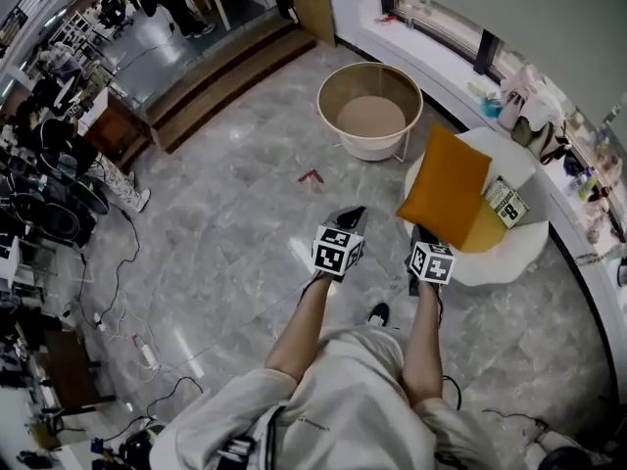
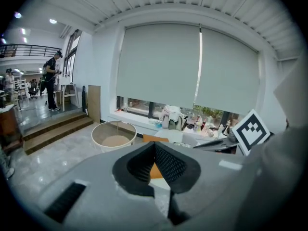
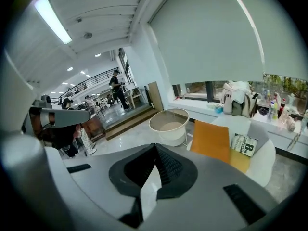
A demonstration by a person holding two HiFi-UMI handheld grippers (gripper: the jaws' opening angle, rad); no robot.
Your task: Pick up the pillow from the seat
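Left tool (image 2: 155,146): closed, tips meeting, nothing between them; held over the floor (image 1: 225,223), to the left of the seat (image 1: 524,253).
Right tool (image 3: 155,148): closed as well and empty; close to the pillow's lower corner, not touching it.
Pillow (image 1: 446,184): orange, propped on edge on the white seat, resting over a yellow cushion (image 1: 487,231).
Card (image 1: 506,202): printed with a big 8, lying on the seat just beside the pillow.
Basket (image 1: 323,101): round, pale, on the floor beyond the seat.

pillow (image 1: 446,186): orange, square, leaning on seat (image 1: 519,248) | seat: white, round
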